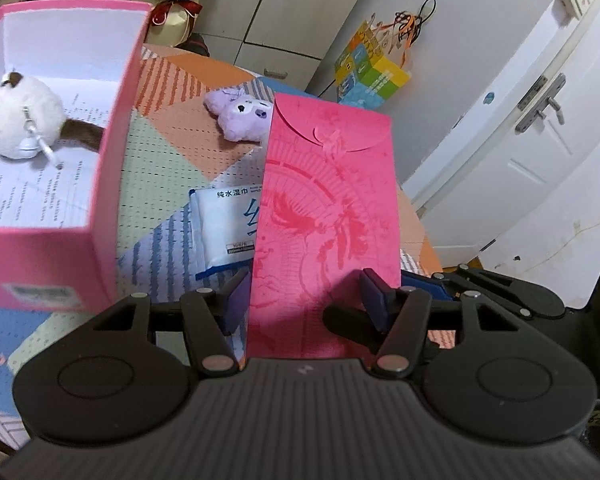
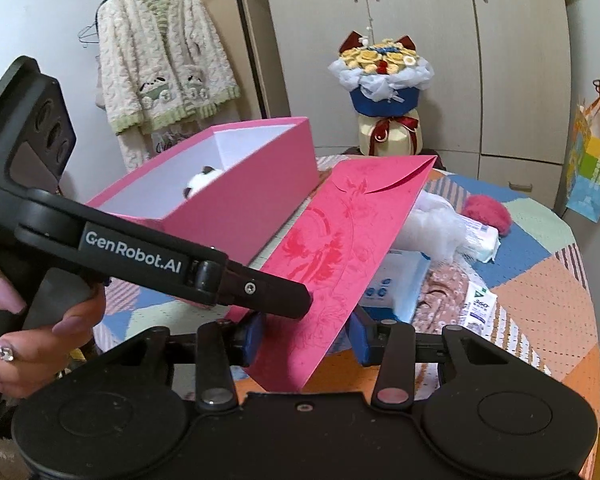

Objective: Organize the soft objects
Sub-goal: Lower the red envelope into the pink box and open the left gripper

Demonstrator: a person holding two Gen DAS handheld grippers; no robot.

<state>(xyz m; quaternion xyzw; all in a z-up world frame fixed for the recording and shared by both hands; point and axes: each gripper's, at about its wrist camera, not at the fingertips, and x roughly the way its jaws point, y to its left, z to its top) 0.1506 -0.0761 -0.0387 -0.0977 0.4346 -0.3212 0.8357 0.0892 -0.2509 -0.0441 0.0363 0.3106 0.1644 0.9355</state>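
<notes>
A red envelope (image 1: 328, 208) stands upright off the table, and my left gripper (image 1: 304, 292) is shut on its lower part. From the right wrist view, one of the left fingers (image 2: 276, 292) lies across the envelope (image 2: 340, 248). The envelope's lower corner also sits between the jaws of my right gripper (image 2: 306, 332), whose pads stand close at either edge without clearly pressing. A pink box (image 1: 100, 208) holds a white and brown plush (image 1: 20, 120). A purple plush (image 1: 240, 116) and a wet-wipes pack (image 1: 224, 224) lie on the patchwork tablecloth (image 1: 160, 152).
White stuffing (image 2: 432, 220), a red fuzzy item (image 2: 488, 210) and tissue packs (image 2: 480, 240) lie to the right. A bouquet (image 2: 384, 80) stands at the table's far edge. A colourful bag (image 2: 592, 168) hangs on the door. A hand (image 2: 40, 340) holds the left gripper.
</notes>
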